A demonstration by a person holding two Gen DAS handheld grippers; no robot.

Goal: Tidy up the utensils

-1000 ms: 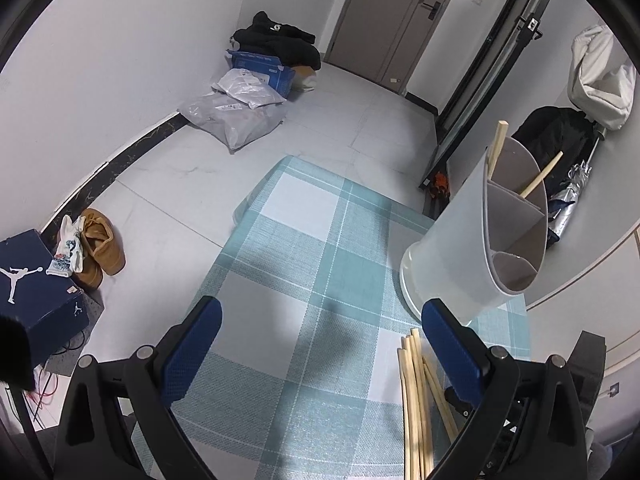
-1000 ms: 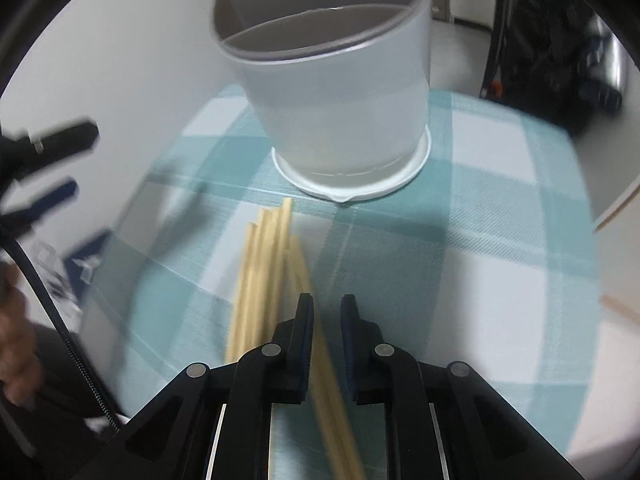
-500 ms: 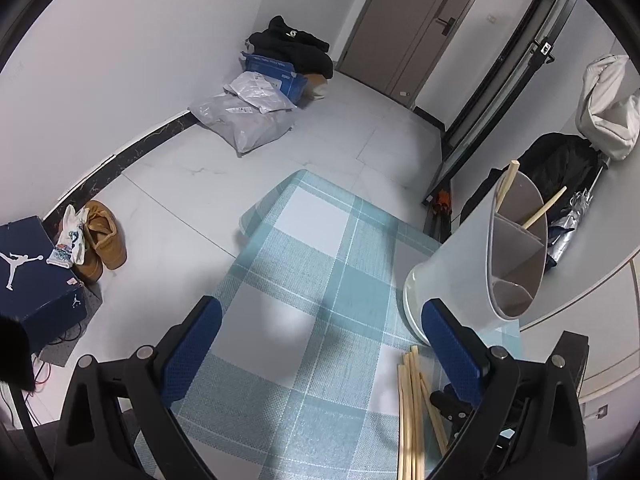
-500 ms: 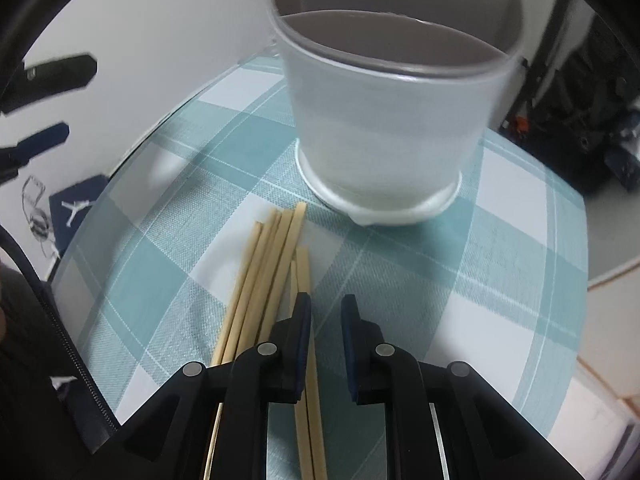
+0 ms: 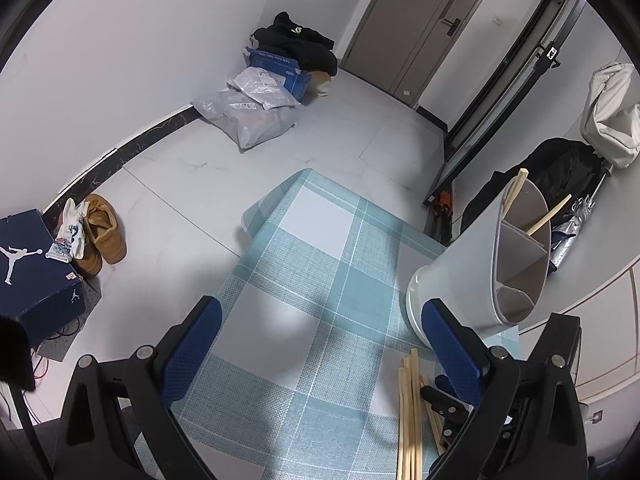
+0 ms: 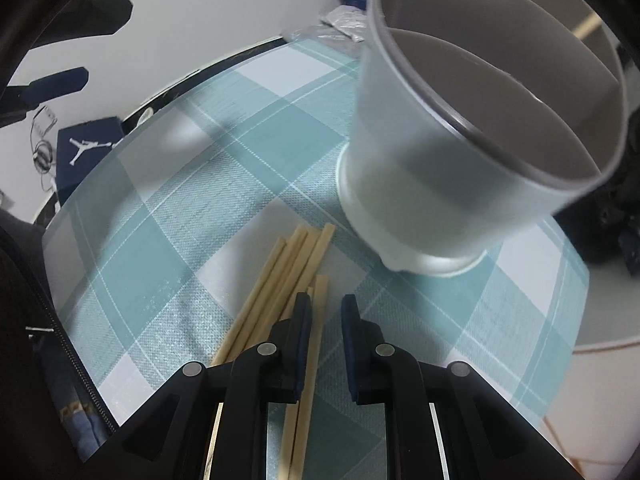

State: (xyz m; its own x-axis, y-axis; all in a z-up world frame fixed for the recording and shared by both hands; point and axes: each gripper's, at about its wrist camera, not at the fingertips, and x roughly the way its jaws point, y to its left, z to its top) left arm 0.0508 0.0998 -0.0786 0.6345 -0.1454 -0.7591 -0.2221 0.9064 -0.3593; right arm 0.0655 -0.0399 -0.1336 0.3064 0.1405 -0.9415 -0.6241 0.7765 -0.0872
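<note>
Several wooden chopsticks [image 6: 282, 280] lie in a bundle on the teal checked tablecloth [image 6: 168, 208], just before a white divided utensil holder [image 6: 460, 152]. My right gripper [image 6: 325, 312] hovers low over the bundle, its jaws a narrow gap apart with one chopstick [image 6: 316, 320] lying under the gap; nothing is gripped. In the left wrist view my left gripper [image 5: 320, 344] is wide open and empty, raised above the cloth, with the holder [image 5: 480, 272] and chopsticks [image 5: 410, 408] at its right. Two chopsticks [image 5: 548, 212] stand in the holder.
The table edge [image 5: 256, 216] drops to a tiled floor with a blue shoebox [image 5: 32, 276], tan shoes [image 5: 100, 236], plastic bags [image 5: 248, 116] and dark clothes [image 5: 296, 44] by a door. A black bag [image 5: 560, 172] sits behind the holder.
My right gripper has swung left around the bundle, and its jaws have opened slightly. My left gripper has pulled back and up; it stays wide open.
</note>
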